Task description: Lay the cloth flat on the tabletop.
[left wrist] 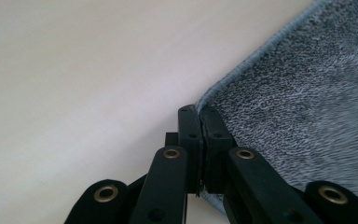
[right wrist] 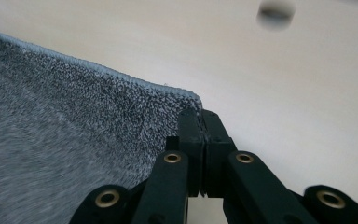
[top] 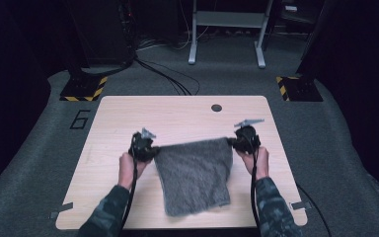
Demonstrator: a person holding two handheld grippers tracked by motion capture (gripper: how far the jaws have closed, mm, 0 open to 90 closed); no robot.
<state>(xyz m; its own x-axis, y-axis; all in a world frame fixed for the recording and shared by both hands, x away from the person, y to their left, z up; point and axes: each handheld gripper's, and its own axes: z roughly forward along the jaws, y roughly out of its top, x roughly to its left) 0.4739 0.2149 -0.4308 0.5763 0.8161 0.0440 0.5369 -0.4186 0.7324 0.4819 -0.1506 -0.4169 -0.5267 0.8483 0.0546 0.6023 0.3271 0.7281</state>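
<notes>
Fingers (left wrist: 189,135) of the left gripper (left wrist: 199,116), black and flat-sided with brass-coloured rivets, are pressed together on one corner of a grey towel (left wrist: 303,98); the fingers (right wrist: 189,133) of the right gripper (right wrist: 199,117) are pinched in the same way on the neighbouring corner of the towel (right wrist: 60,130).

The high view gives the whole arrangement. The left gripper (top: 143,145) and the right gripper (top: 246,138) stand well apart above a pale wooden table (top: 128,113), each held in a hand whose sleeve has a camouflage pattern. The towel (top: 192,175) is stretched between them along its far edge, and its body falls toward the near edge of the table, where the lower part lies on the wood. A cable trails from each gripper along the forearm. A round dark hole (top: 216,107) sits in the table near its far edge. Grey carpet surrounds the table.

The gripper views add the surface detail. The towel has a short, fuzzy, speckled grey pile and a narrow stitched hem of bluish grey that rounds each pinched corner. The tabletop is smooth, matt and light beige. The right gripper view shows the hole (right wrist: 276,13) blurred beyond the jaws.
</notes>
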